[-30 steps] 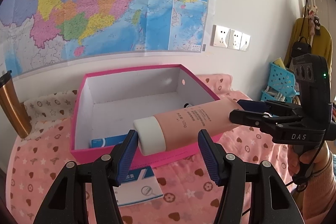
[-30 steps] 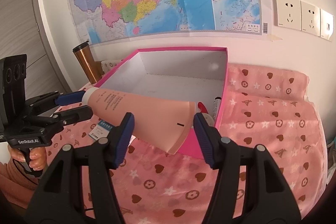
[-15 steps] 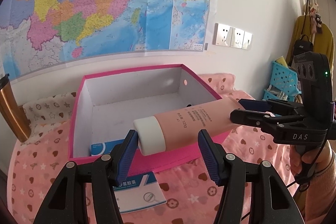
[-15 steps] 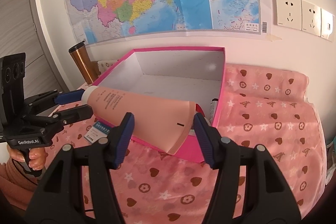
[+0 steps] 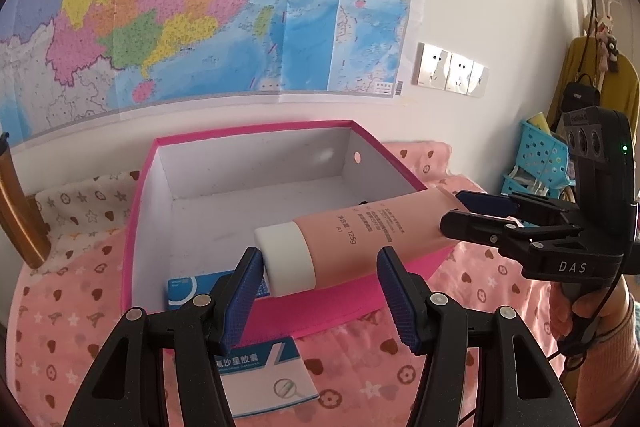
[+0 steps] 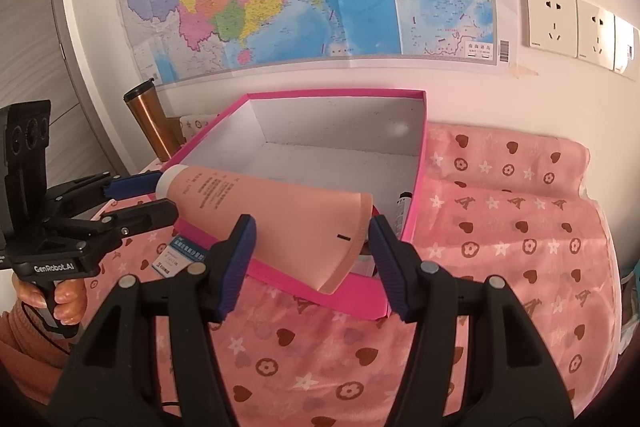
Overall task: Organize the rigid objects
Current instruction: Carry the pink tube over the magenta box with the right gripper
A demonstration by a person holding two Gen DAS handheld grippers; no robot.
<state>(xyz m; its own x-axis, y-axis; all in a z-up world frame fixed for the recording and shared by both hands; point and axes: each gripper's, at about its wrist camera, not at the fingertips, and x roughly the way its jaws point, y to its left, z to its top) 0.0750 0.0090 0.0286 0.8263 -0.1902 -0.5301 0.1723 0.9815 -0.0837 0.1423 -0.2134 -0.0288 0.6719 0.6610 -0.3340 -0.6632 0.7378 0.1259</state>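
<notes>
A pink tube with a white cap (image 5: 356, 239) is held level above the front rim of an open pink box (image 5: 224, 147). My left gripper (image 5: 318, 287) stands wide around the cap end, its left pad touching the cap. My right gripper (image 6: 310, 255) is shut on the tube's flat crimped end (image 6: 320, 247). The box (image 6: 344, 93) holds a blue-and-white carton (image 5: 188, 287) and a small dark-capped item (image 6: 402, 205).
A white-and-blue medicine carton (image 5: 264, 375) lies on the pink patterned cloth (image 6: 500, 227) before the box. A copper tumbler (image 6: 150, 123) stands left of the box by the wall. A blue basket (image 5: 540, 155) is at far right.
Both grippers and the tube have risen a little and moved forward over the box front; the box sits lower in both views. The grip on the tube is unchanged.
</notes>
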